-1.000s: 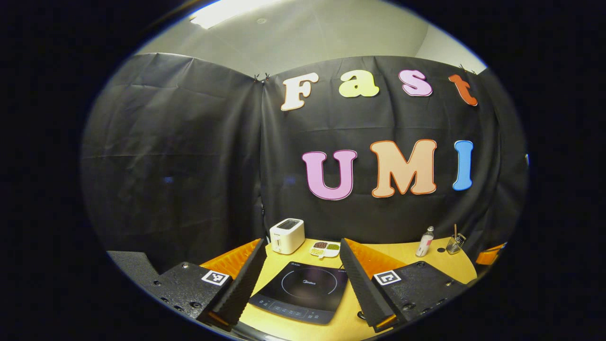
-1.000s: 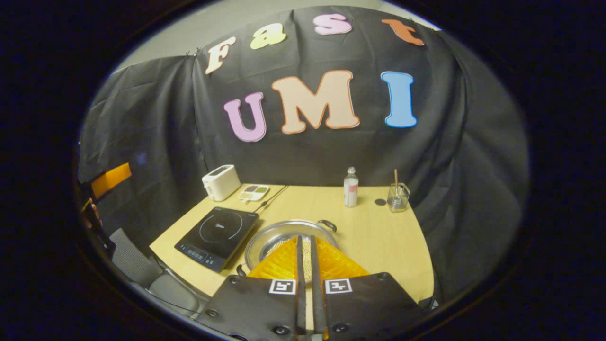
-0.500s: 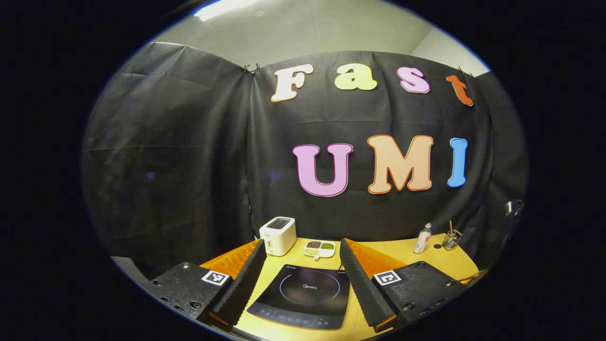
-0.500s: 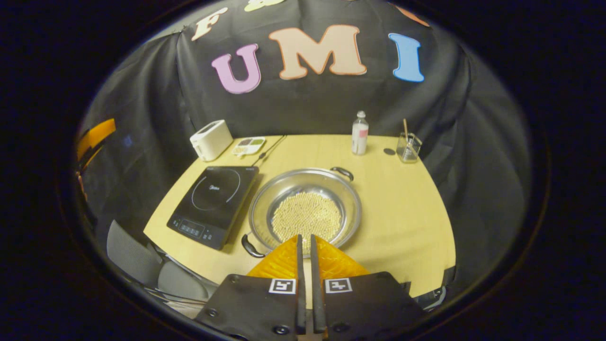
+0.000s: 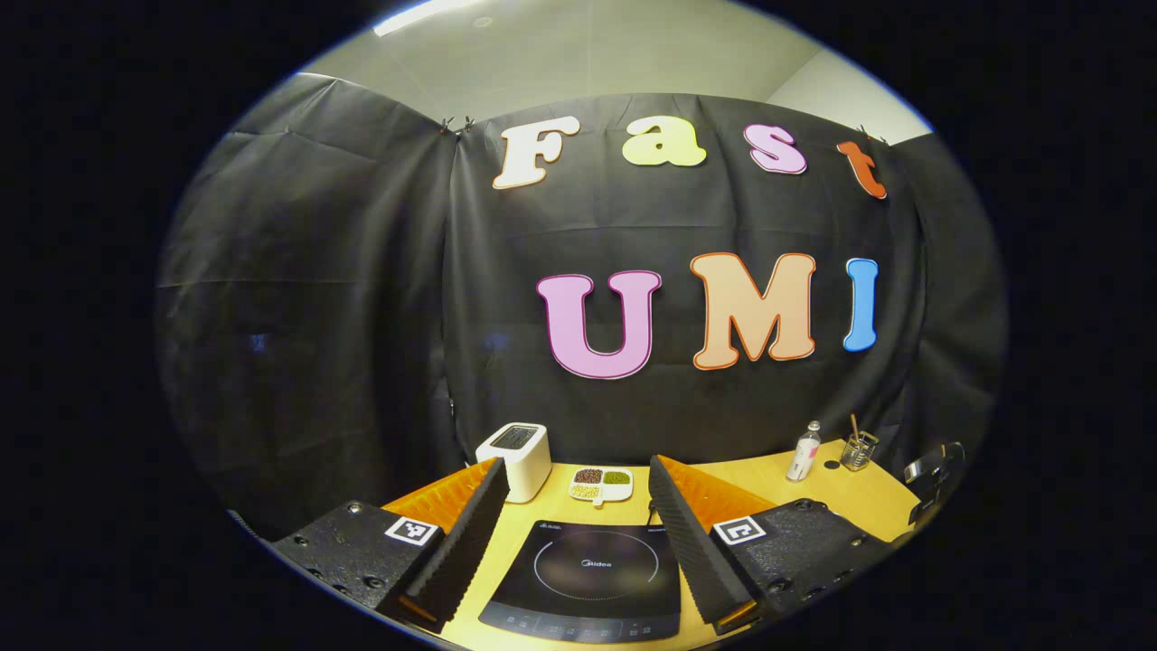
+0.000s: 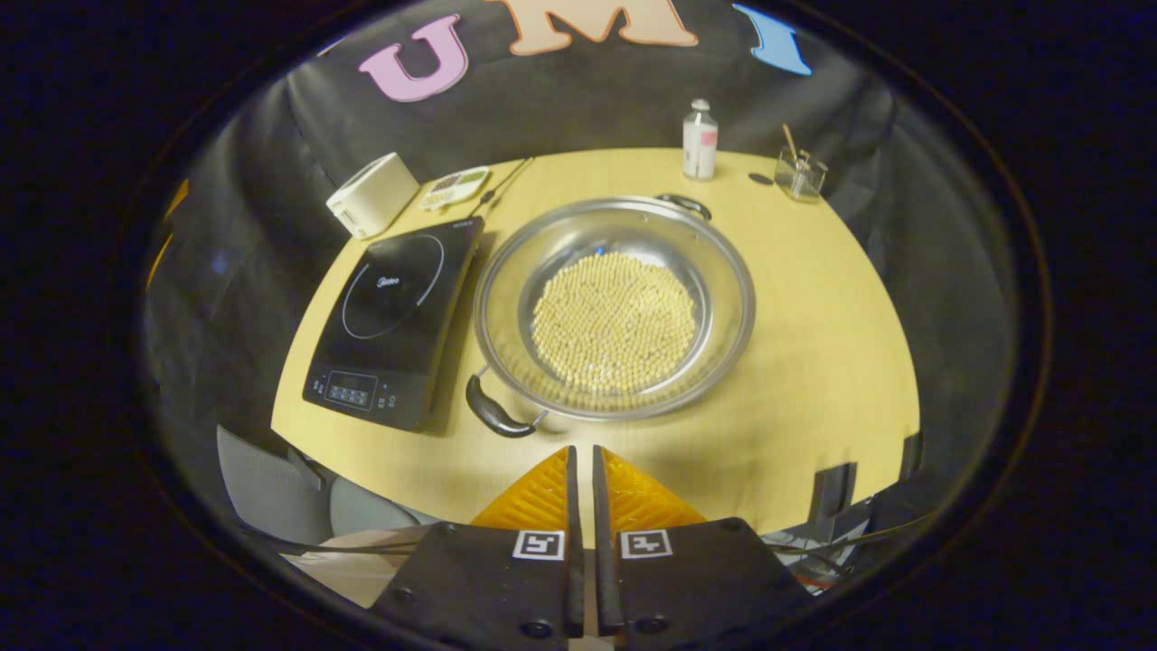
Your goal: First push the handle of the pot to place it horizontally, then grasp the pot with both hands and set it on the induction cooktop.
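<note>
Right gripper view: the right hand-held gripper [image 6: 583, 470], fingers pressed nearly together on nothing, has tipped down over the surface [image 6: 813, 362] in the last second, bringing the bean-filled pot [image 6: 615, 307] fully into sight beside the induction cooktop [image 6: 393, 316]. Its near-left handle [image 6: 493, 414] sits askew, unpushed. The left hand-held gripper [image 5: 574, 506] hangs wide open, empty.

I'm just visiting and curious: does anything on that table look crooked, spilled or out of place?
Nothing is spilled or damaged. The pot sits beside the induction cooktop with its two handles on a diagonal rather than level; its beans are all inside.
</note>
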Action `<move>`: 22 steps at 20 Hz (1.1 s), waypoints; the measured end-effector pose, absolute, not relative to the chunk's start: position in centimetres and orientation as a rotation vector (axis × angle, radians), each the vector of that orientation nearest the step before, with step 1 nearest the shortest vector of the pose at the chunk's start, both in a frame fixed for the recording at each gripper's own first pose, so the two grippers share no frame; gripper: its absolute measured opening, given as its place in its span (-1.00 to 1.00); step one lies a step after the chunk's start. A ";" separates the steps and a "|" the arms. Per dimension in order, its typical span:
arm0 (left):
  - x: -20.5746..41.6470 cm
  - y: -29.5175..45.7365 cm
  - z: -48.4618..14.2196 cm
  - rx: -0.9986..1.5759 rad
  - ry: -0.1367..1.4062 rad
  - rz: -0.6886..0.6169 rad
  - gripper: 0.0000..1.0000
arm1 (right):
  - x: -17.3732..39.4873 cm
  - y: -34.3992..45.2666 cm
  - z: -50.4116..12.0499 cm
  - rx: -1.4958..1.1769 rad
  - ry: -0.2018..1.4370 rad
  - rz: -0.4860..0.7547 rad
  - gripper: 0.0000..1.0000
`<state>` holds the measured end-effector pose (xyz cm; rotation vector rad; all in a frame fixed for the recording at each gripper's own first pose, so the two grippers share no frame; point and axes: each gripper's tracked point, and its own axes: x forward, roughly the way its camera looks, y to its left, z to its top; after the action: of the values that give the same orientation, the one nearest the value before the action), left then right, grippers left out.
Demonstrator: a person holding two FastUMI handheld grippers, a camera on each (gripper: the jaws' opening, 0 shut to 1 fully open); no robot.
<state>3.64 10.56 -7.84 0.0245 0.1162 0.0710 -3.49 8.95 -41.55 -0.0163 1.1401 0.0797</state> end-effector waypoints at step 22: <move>6.3 14.8 -13.5 0.028 0.219 -0.040 0.86 | -0.8 14.1 -48.5 0.160 1.212 -0.119 -0.86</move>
<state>6.26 14.82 -13.50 0.0284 0.2185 -0.0405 -0.80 14.11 -48.46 0.1604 1.2119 -0.1187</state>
